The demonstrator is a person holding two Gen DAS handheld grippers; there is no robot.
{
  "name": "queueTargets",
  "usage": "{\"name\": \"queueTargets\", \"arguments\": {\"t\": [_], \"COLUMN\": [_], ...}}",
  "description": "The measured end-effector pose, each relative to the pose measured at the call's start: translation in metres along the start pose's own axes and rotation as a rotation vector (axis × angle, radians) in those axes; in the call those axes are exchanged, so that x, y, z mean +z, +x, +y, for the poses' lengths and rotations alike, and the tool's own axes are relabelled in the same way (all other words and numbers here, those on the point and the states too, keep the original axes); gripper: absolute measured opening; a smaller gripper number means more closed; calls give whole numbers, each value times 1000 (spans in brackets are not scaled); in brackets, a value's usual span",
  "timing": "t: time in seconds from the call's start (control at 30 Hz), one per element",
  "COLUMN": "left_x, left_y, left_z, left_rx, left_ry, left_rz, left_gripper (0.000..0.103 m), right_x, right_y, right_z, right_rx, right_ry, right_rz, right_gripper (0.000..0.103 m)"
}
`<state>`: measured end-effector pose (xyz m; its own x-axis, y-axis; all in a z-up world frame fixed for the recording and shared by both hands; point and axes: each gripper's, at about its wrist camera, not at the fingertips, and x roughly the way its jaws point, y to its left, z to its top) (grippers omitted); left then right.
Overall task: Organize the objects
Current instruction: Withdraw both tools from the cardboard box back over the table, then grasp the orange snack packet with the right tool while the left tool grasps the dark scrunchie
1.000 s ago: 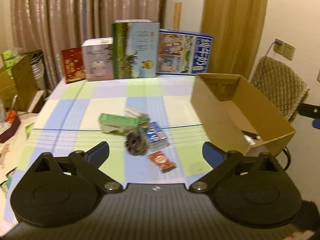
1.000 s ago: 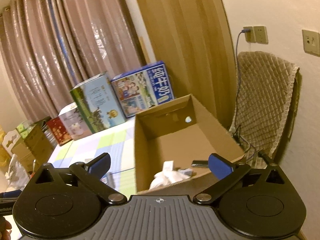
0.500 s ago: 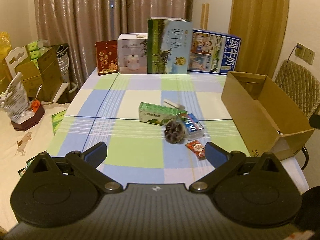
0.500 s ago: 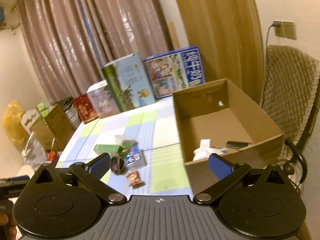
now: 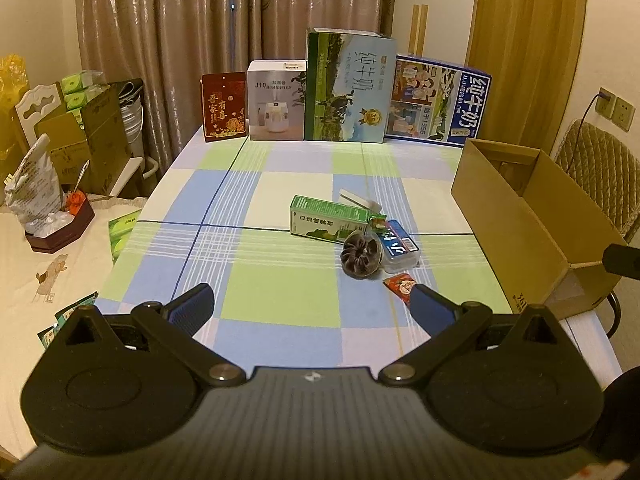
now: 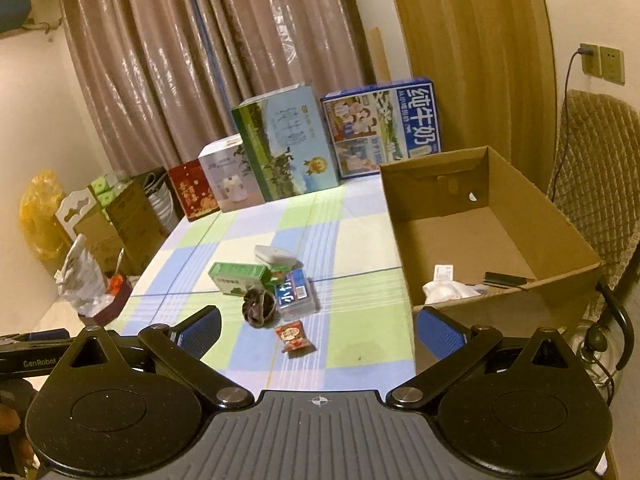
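Left gripper [image 5: 310, 304] and right gripper [image 6: 318, 330] both spread wide and empty, held back above the surface [image 5: 280, 304]. Green box [image 5: 328, 225], dark scrunchie [image 5: 360, 258], snack packet [image 6: 294, 334] clustered mid-surface, beside the cardboard box [image 6: 520, 232], probably awaiting transfer.

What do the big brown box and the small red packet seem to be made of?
The big brown box: plain matte cardboard, judging by its tan colour and folded flaps. The small red packet: probably glossy plastic film, since it looks crinkled and slightly shiny.
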<state>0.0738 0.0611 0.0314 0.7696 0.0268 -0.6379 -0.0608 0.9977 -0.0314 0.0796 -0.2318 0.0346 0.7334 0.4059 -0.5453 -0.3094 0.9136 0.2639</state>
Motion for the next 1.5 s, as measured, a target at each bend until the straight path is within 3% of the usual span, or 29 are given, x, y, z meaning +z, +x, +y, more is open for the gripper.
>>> {"name": "queueTargets", "arguments": {"t": [0.6,0.93,1.33,1.43,1.5], "left_x": [-7,-8,1,3,5], "left_y": [19,47,102,119,133], "left_z": [21,36,40,38,36], "left_rx": [-12,-15,-17,-34,-66], "left_ry": [-43,-58,-4,21,25], "left_rz": [37,36,21,14,42], "left_gripper": [102,102,102,102,100], "right_x": [-15,-24,-35,-36,-38], "right_y": [39,88,163,183,196], "right_z": [27,41,40,35,32], "right_rx": [24,48,64,65,68], "right_ry": [-109,-180,-273,-285,-288], "right_rz": [77,137,196,213,236], "right_gripper": [101,101,101,92,81]}}
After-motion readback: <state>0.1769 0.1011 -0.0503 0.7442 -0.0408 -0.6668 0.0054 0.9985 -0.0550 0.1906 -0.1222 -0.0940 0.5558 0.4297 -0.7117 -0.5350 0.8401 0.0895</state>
